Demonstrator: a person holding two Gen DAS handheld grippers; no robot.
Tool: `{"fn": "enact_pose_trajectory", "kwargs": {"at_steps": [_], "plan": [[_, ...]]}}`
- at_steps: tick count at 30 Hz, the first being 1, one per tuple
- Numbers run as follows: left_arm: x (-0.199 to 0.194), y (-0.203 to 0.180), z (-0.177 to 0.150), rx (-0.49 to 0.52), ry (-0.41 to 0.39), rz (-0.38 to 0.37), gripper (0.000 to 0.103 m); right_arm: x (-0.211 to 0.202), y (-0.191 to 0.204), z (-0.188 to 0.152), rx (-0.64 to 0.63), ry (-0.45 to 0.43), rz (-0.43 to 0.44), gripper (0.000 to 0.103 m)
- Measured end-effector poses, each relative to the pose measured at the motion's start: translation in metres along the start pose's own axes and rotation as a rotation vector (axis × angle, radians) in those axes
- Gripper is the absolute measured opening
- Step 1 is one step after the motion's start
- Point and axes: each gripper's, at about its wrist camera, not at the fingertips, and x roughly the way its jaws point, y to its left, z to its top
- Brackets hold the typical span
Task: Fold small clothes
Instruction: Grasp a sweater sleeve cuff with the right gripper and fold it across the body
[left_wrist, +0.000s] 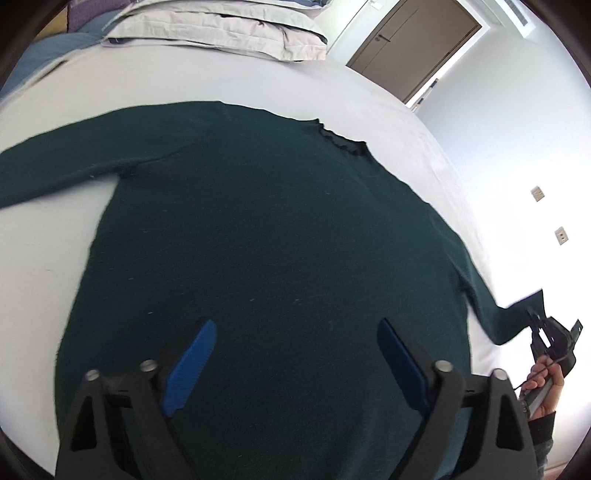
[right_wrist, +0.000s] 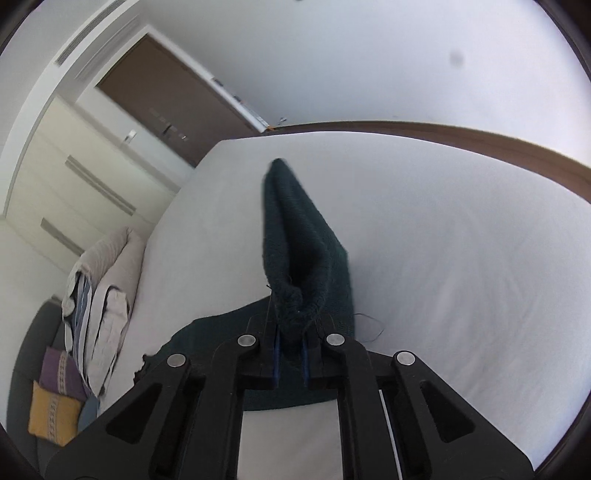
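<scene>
A dark green knitted sweater (left_wrist: 266, 221) lies flat on a white bed (left_wrist: 221, 77), neck toward the far right, one sleeve stretched out to the left. My left gripper (left_wrist: 295, 354) is open with blue pads, hovering over the sweater's lower body and holding nothing. My right gripper (right_wrist: 290, 358) is shut on the cuff end of the other sleeve (right_wrist: 299, 251), which stands up from the jaws above the bed (right_wrist: 443, 240). In the left wrist view the right gripper (left_wrist: 546, 332) shows at the far right edge, holding that sleeve end.
Folded grey bedding and pillows (left_wrist: 229, 26) lie at the head of the bed. Purple and yellow cushions (right_wrist: 55, 391) sit on a dark seat beside it. A brown door (left_wrist: 410, 48) and white drawers (right_wrist: 74, 177) stand along the walls.
</scene>
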Motion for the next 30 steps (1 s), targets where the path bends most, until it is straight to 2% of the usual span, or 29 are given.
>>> {"fn": "enact_pose_trajectory", "kwargs": {"at_steps": [1, 6, 8, 10, 12, 13, 14, 15, 17, 18, 19, 21, 22, 25, 29, 30], "plan": [[0.002, 0.001, 0.002, -0.010, 0.007, -0.025, 0.082, 0.011, 0.030, -0.003, -0.059, 0.020, 0.032, 0.007], [0.005, 0.008, 0.012, -0.036, 0.016, -0.096, 0.080, 0.059, 0.173, -0.077, -0.303, 0.147, 0.141, 0.007], [0.007, 0.011, 0.017, -0.045, 0.013, -0.109, 0.080, 0.088, 0.215, -0.107, -0.378, 0.206, 0.160, 0.007], [0.007, 0.019, 0.021, -0.058, 0.015, -0.127, 0.080, 0.120, 0.245, -0.137, -0.400, 0.271, 0.183, 0.007], [0.010, 0.025, 0.025, -0.076, 0.019, -0.144, 0.080, 0.123, 0.246, -0.195, -0.407, 0.328, 0.189, 0.007], [0.012, 0.028, 0.028, -0.084, 0.022, -0.153, 0.080, 0.131, 0.255, -0.236, -0.415, 0.358, 0.178, 0.007], [0.013, 0.029, 0.031, -0.089, 0.023, -0.156, 0.080, 0.118, 0.234, -0.261, -0.423, 0.380, 0.164, 0.008], [0.015, 0.031, 0.033, -0.093, 0.022, -0.159, 0.080, 0.133, 0.233, -0.289, -0.429, 0.401, 0.154, 0.011], [0.017, 0.032, 0.037, -0.097, 0.017, -0.168, 0.080, 0.152, 0.244, -0.316, -0.440, 0.423, 0.141, 0.014], [0.018, 0.031, 0.038, -0.100, 0.017, -0.173, 0.080, 0.149, 0.246, -0.325, -0.453, 0.419, 0.132, 0.022], [0.021, 0.029, 0.040, -0.103, 0.020, -0.181, 0.080, 0.149, 0.248, -0.333, -0.462, 0.415, 0.139, 0.036], [0.027, 0.022, 0.044, -0.095, 0.025, -0.197, 0.080, 0.140, 0.247, -0.341, -0.467, 0.393, 0.159, 0.057], [0.029, 0.018, 0.046, -0.089, 0.028, -0.204, 0.080, 0.131, 0.243, -0.341, -0.468, 0.381, 0.164, 0.060], [0.042, -0.001, 0.052, -0.072, 0.043, -0.234, 0.080, 0.108, 0.226, -0.327, -0.457, 0.381, 0.194, 0.060], [0.073, -0.031, 0.063, -0.032, 0.089, -0.260, 0.080, 0.064, 0.185, -0.287, -0.408, 0.380, 0.231, 0.060], [0.083, -0.038, 0.066, -0.026, 0.104, -0.263, 0.075, 0.059, 0.178, -0.284, -0.392, 0.379, 0.237, 0.060]]}}
